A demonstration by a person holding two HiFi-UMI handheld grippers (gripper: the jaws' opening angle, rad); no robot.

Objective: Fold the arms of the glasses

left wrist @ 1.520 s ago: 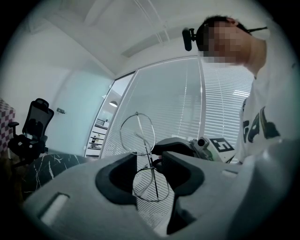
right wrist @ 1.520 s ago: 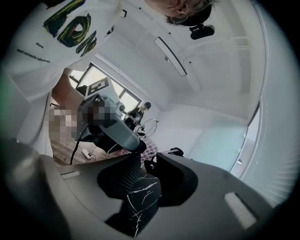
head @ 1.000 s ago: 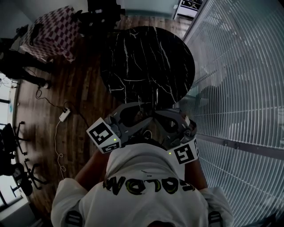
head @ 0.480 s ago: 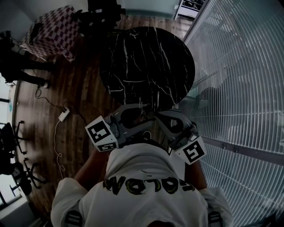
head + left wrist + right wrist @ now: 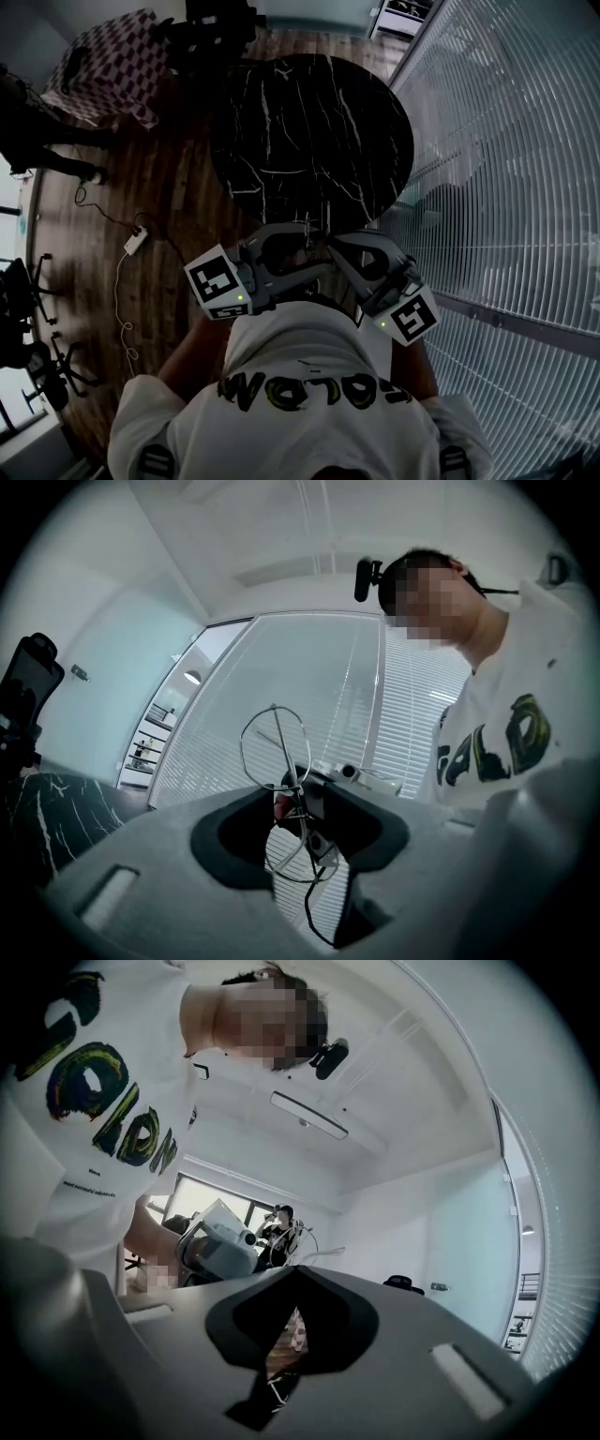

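Note:
The thin wire-framed glasses (image 5: 273, 746) hang in the air close to my chest, over the near rim of the round black marble table (image 5: 309, 131). In the left gripper view one round lens ring stands above the jaws and the other (image 5: 298, 853) hangs below. My left gripper (image 5: 292, 795) is shut on the frame between the two rings. The right gripper (image 5: 324, 243) meets it tip to tip in the head view. Its jaws (image 5: 292, 1273) are shut, and a thin wire arm (image 5: 324, 1255) sticks out from their tip.
A wall of white blinds (image 5: 506, 141) runs along the right. On the wooden floor to the left lie a power strip (image 5: 137, 244) and its cable. A checkered cloth table (image 5: 108, 66) stands at the far left, with office chairs (image 5: 23, 319) near the left edge.
The right gripper has rolled and risen a little, and its marker cube has swung out to the right. The left gripper has stayed nearly still, still holding the glasses.

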